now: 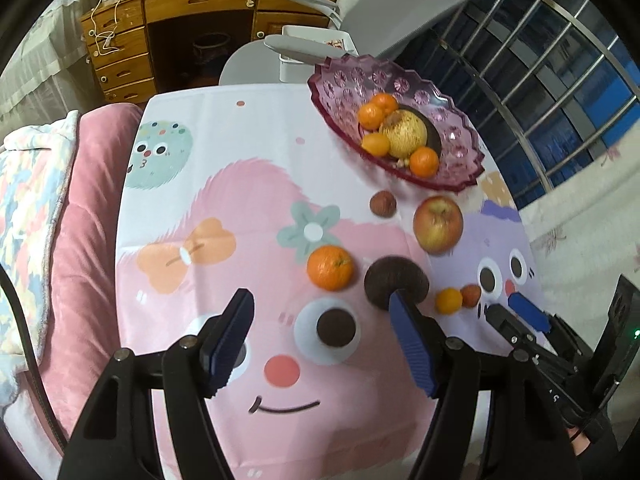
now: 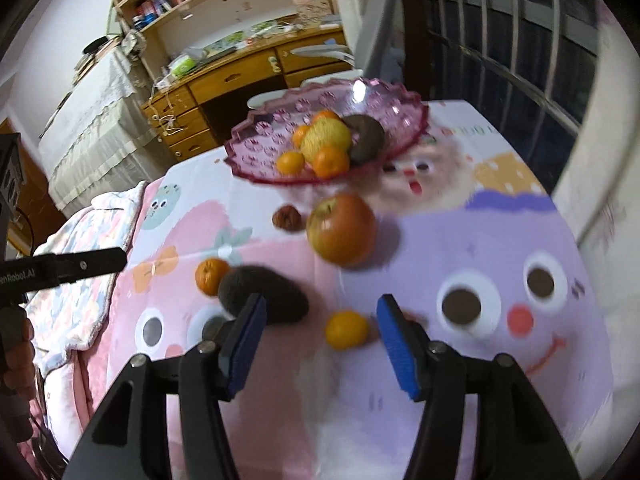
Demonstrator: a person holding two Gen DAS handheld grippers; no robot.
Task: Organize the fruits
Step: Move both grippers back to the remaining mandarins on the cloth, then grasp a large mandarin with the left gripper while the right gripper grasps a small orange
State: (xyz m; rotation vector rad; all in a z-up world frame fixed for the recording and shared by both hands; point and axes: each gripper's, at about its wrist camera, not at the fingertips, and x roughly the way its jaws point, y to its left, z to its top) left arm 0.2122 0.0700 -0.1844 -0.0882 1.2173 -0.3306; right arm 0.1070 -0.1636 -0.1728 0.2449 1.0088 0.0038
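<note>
A purple glass bowl [image 1: 464,152] [image 2: 248,152] at the table's far side holds small oranges, a yellow pear and a dark fruit. Loose on the cartoon cloth lie an apple [image 1: 438,224] [image 2: 342,229], a brown wrinkled fruit [image 1: 383,203] [image 2: 287,218], an orange [image 1: 330,267] [image 2: 211,276], a dark oval fruit [image 1: 396,280] [image 2: 280,300], a small orange [image 1: 449,300] [image 2: 346,330] and a small red fruit [image 1: 471,294]. My left gripper [image 1: 319,296] hangs open and empty, just short of the orange and the dark fruit. My right gripper [image 2: 322,300] [image 1: 502,306] is open; the small orange lies beyond its tips, untouched.
A pink cushion with a patterned blanket [image 1: 48,200] borders the table's left edge. Behind the table stand a grey chair [image 1: 400,4] and a wooden desk [image 1: 200,12]. Barred windows [image 1: 560,80] run along the right side. A hand [image 2: 16,344] holds the left gripper's handle.
</note>
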